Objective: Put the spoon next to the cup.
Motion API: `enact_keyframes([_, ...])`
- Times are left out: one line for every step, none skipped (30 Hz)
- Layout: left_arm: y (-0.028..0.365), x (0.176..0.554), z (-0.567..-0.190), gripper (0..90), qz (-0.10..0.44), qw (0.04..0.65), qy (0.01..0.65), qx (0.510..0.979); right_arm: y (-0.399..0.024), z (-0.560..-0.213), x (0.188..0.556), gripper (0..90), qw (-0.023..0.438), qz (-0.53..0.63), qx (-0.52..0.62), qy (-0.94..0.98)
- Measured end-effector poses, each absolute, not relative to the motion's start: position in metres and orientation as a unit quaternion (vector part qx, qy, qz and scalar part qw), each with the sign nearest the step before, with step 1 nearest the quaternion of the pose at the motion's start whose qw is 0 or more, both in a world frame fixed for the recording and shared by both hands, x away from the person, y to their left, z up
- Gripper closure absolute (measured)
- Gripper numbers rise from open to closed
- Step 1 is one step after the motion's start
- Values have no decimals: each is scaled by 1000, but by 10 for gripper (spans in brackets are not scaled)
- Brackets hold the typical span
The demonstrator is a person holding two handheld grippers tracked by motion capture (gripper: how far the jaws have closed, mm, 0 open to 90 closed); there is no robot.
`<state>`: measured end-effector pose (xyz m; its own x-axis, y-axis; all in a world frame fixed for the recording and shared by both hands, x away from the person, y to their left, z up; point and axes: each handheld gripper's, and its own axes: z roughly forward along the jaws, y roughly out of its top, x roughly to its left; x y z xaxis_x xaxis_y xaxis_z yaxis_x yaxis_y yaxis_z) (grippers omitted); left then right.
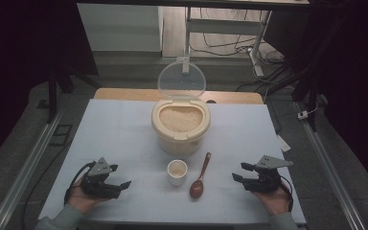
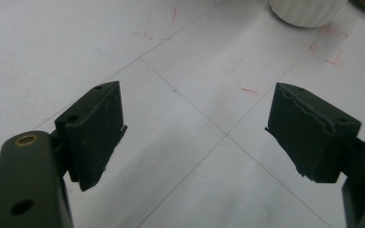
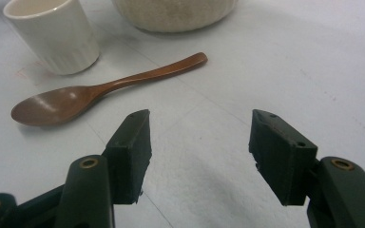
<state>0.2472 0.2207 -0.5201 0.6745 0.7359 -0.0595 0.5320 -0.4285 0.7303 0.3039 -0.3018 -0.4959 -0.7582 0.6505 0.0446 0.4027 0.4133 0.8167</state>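
The brown wooden spoon (image 1: pixel 200 176) lies lower centre, handle toward the top, nearer the right gripper (image 1: pixel 239 172); both grippers' fingers open, empty.

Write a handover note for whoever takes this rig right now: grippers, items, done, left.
Left gripper: open, empty, low over the table at the near left.
Right gripper: open, empty, at the near right, its jaws toward the spoon.
Spoon: flat on the table, right of the cup, bowl nearest the person, untouched.
Cup: upright in front of the rice bin; looks to hold a little rice.
Bin: lid up, full of rice.
Done: lid open.
Left: probably take the spoon and scoop rice into the cup.
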Motion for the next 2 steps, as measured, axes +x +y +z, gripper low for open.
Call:
enact_keyframes([221,247,-520,191,135,376,380,834,-301,-496,304,393,143,438,315,829])
enact_keyframes([221,247,-520,191,135,376,380,834,-301,-495,303,393,145,436,315,830])
